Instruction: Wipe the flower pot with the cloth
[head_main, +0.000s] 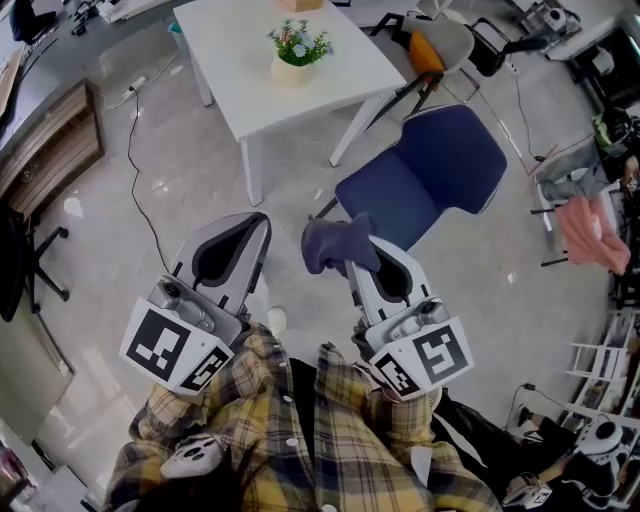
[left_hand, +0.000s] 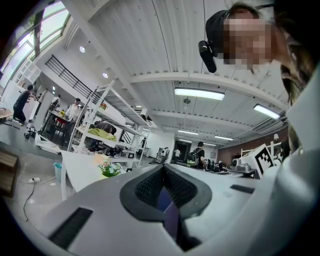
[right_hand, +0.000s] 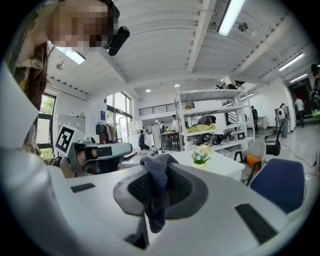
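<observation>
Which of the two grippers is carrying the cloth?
The right gripper: a dark blue-grey cloth hangs pinched between its jaws. The left gripper is shut with nothing in it.

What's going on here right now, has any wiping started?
Not yet. The person stands back from the white table, where the flower pot sits with neither gripper near it. The right gripper is shut on a dark cloth, which bunches over its jaws. The left gripper is shut and holds nothing. A blue chair stands between the person and the table.
</observation>
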